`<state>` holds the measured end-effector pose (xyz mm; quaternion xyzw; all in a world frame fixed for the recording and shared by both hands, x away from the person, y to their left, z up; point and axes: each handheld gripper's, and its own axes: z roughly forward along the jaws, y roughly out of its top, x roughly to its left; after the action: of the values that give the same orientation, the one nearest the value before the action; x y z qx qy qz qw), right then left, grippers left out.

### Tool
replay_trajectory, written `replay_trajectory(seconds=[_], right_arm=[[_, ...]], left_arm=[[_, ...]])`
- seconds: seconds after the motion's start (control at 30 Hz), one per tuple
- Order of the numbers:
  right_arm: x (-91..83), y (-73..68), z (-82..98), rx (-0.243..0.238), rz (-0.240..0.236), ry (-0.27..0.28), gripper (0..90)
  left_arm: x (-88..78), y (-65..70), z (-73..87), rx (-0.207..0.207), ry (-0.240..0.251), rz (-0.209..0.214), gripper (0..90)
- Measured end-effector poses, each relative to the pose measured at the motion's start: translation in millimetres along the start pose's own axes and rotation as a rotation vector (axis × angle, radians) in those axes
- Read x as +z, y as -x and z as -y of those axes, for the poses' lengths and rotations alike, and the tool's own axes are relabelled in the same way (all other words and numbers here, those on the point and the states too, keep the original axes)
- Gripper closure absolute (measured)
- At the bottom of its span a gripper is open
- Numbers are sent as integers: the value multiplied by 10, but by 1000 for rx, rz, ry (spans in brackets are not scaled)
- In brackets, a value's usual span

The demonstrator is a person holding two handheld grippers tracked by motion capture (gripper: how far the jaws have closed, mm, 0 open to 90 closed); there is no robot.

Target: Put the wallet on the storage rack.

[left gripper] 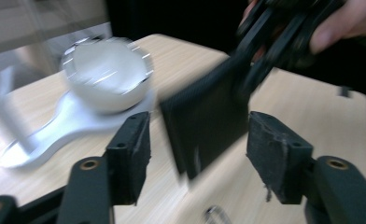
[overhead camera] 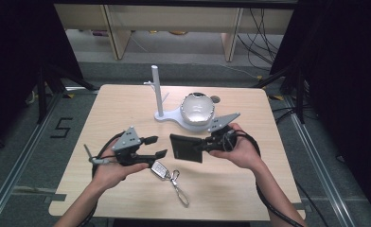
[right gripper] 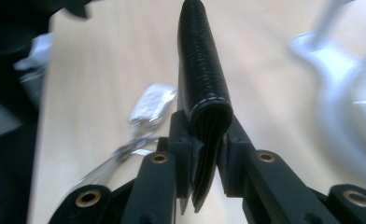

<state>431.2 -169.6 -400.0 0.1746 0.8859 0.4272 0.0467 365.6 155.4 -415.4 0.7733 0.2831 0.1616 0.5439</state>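
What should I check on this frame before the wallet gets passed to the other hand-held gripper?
1. Right hand-held gripper shut on black wallet: ok.
2. Left hand-held gripper open to receive: ok.
3. Wallet lined up between the left jaws: ok, it sits ahead of the gap.
4. Wallet lifted off the table: cannot tell.
5. Key fob out of the path: ok, it lies nearer the person.
6. White stand untouched: ok.

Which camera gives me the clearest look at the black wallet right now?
The high view: the black textured wallet shows whole and sharp, held above the table by the right gripper. The right gripper view shows its folded edge clamped between the jaws. The left gripper view shows its face, blurred.
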Motion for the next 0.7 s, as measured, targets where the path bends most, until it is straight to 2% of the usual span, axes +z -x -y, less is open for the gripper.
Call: replay_trajectory(seconds=[0.03, 0.07, 0.1, 0.13, 0.17, 0.2, 0.23, 0.33, 0.37, 0.43, 0.47, 0.53, 0.57, 0.63, 0.7], right_arm=[[-100, 97, -52, 8, 72, 55, 789], [-100, 97, -52, 8, 72, 55, 789], [-178, 160, -105, 38, 119, 88, 789], [-211, 210, -138, 28, 148, 114, 789], [-211, 210, -138, 28, 148, 114, 789], [-271, 293, -207, 49, 202, 141, 789], [-271, 293, -207, 49, 202, 141, 789], [-309, 469, -338, 61, 277, 184, 789], [-317, 517, -368, 67, 286, 183, 789], [-310, 554, -393, 78, 301, 190, 789], [-291, 637, -439, 86, 305, 186, 788], [-278, 681, -457, 85, 315, 187, 788], [-238, 748, -485, 79, 324, 188, 788], [-191, 802, -501, 68, 341, 210, 788], [-183, 814, -504, 83, 334, 201, 788]], left_arm=[[-79, -68, 133, -41, -10, -52, 357], [-79, -68, 133, -41, -10, -52, 353], [-101, -104, 209, -72, -5, -61, 350], [-148, -159, 355, -112, -11, -88, 350], [-148, -159, 355, -112, -11, -88, 350], [-174, -188, 490, -140, -20, -109, 350], [-174, -188, 490, -140, -20, -109, 350], [-189, -213, 653, -176, -36, -122, 351], [-191, -215, 730, -206, -42, -115, 351], [-189, -216, 760, -217, -36, -110, 351], [-184, -220, 800, -230, -38, -114, 351], [-182, -220, 812, -235, -38, -119, 350], [-179, -218, 820, -239, -37, -122, 351], [-167, -217, 831, -248, -30, -112, 350], [-159, -209, 833, -251, -31, -117, 350]])
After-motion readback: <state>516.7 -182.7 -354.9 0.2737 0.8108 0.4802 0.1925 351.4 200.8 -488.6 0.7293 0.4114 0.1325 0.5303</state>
